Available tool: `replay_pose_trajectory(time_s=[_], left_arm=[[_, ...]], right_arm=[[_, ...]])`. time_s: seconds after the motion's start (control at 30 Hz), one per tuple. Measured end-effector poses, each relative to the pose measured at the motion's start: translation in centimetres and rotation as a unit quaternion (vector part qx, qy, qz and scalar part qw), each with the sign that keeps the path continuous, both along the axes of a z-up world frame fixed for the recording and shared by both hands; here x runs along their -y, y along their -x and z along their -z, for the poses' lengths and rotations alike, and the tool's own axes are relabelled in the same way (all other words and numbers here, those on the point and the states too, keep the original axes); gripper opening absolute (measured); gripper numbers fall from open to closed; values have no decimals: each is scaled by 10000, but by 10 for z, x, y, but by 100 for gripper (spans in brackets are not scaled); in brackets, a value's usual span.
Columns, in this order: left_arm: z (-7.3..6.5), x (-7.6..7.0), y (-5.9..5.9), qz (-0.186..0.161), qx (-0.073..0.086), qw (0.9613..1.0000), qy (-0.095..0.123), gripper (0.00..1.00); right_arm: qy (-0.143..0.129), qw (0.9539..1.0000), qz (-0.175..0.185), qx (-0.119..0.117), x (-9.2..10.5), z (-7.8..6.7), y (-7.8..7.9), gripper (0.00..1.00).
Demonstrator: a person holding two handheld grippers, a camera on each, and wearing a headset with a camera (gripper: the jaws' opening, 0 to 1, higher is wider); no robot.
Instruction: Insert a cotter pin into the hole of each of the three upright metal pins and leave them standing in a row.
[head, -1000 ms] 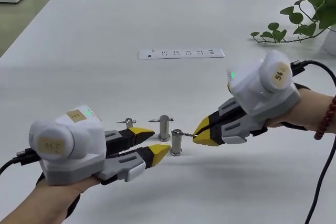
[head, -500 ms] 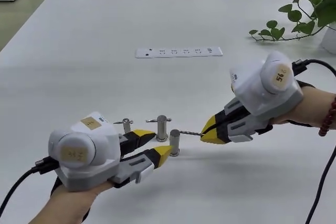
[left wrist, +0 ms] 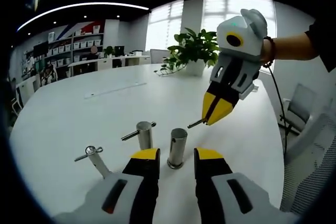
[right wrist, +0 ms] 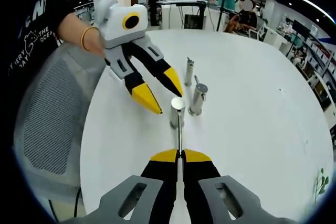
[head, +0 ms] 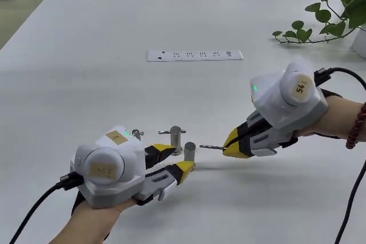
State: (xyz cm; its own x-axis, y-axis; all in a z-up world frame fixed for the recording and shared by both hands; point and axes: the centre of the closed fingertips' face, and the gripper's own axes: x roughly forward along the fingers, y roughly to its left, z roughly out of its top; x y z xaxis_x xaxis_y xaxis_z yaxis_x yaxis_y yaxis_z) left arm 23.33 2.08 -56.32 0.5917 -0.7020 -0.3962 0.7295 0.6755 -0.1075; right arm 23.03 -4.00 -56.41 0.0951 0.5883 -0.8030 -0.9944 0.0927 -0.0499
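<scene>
Three upright metal pins stand on the white table. The far-left pin (head: 138,135) and the middle pin (head: 176,137) each carry a cotter pin through the top. The nearest pin (head: 190,152) (left wrist: 177,147) (right wrist: 177,109) has none. My left gripper (head: 182,158) (left wrist: 177,154) is open, with a jaw on either side of this pin's base and small gaps showing. My right gripper (head: 229,146) (right wrist: 179,154) is shut on a cotter pin (head: 211,147) (right wrist: 179,129) held level, its tip just short of the nearest pin's top.
A white power strip (head: 194,55) lies further back on the table (head: 86,44). A leafy plant (head: 337,4) stands at the back right corner. Black cables trail from both grippers toward the table's near edge.
My left gripper has slid forward so its jaws now flank the nearest pin. My right gripper with the cotter pin has drawn back slightly to the right.
</scene>
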Motion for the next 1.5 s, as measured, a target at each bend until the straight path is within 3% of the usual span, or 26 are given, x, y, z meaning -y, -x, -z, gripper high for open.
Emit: replay_pose_trajectory(time_s=[0.07,0.53,0.7,1.5], left_arm=[[2,1,-1,-12,-1,10000,-81,22],[11,14,-7,6,-55,10000,-52,20],[18,14,-8,11,-82,9998,-206,16],[17,16,-12,130,48,9996,-233,10]], right_arm=[[11,10000,-5,-28,0,2,-1,0],[18,9998,-153,-89,-3,7,-1,0],[-12,9997,-214,-70,-6,6,-2,0],[-6,9991,-417,70,-12,1,-1,0]])
